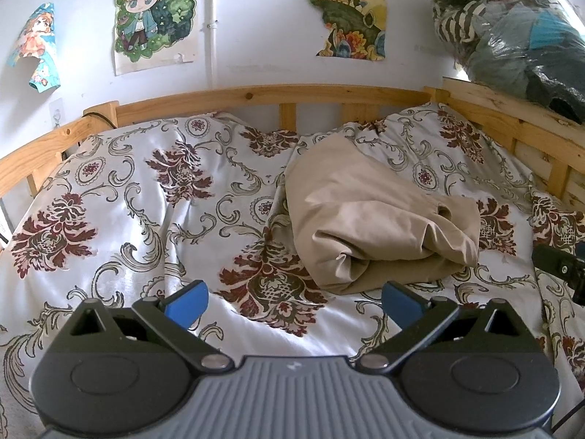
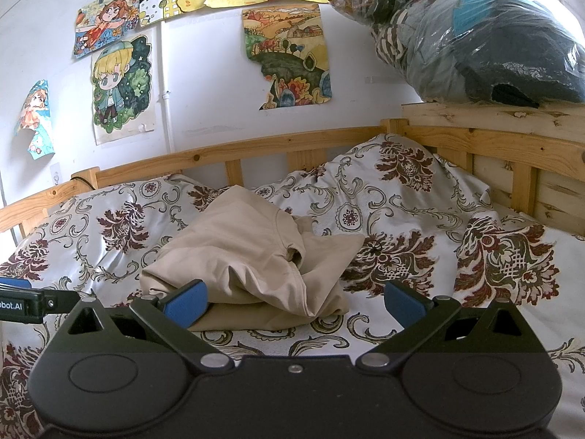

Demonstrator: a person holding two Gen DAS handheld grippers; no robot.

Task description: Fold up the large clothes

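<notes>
Blue-padded fingers of the left gripper (image 1: 294,305) spread wide in the foreground of the left wrist view, holding nothing, above the near edge of the bed. Likewise the right gripper (image 2: 294,305) stands wide apart and empty in its own view, its left pad just in front of the garment's near edge; whether it touches the cloth cannot be told. One beige garment (image 1: 369,216) lies loosely bunched on the patterned bedcover (image 1: 146,197), with soft rolled folds along its near side and a hemmed opening, perhaps a sleeve or a leg, showing near its middle. It sits toward the middle of the bed, a little nearer the right side, well short of the wooden rail (image 1: 256,95) along the far edge. The cover is white with dark red floral medallions and grey scrolls, and it is rumpled. One clear plastic bag of clothes (image 2: 475,36) rests on the wooden headboard at the far right corner. On the white wall behind, the right wrist view shows at least seven coloured drawings (image 2: 289,55), some cut off at the top edge.
</notes>
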